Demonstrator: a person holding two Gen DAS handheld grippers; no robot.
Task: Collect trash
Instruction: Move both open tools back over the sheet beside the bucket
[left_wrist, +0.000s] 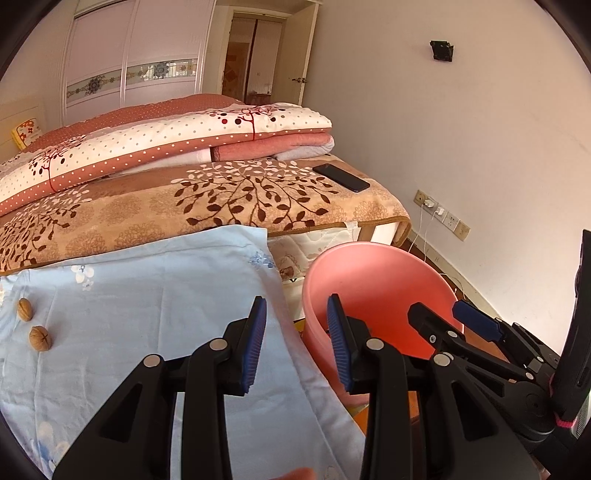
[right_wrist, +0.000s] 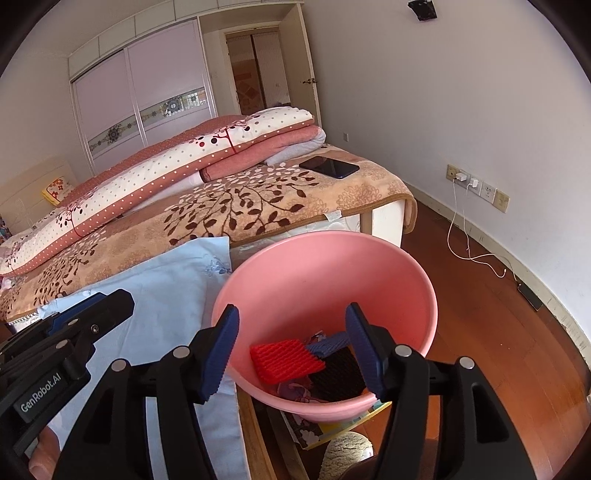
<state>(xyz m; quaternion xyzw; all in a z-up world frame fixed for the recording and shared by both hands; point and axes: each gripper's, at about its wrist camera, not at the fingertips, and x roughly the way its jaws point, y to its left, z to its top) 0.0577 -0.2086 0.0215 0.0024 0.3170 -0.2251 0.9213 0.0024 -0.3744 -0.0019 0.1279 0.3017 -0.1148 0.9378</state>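
Bedroom, pale blue cloth (left_wrist: 155, 302) on surface, pink basin (right_wrist: 325, 280) beside, left gripper (left_wrist: 297, 343) and right gripper (right_wrist: 291, 350) both apart, empty

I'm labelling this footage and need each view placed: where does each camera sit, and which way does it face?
Left wrist: on the left gripper, over the blue cloth with two walnuts, facing the bed; the right gripper shows too.
Right wrist: on the right gripper, above the pink basin holding red foam net; the left gripper shows at left.
Shared: basin, cloth, bed, phone.
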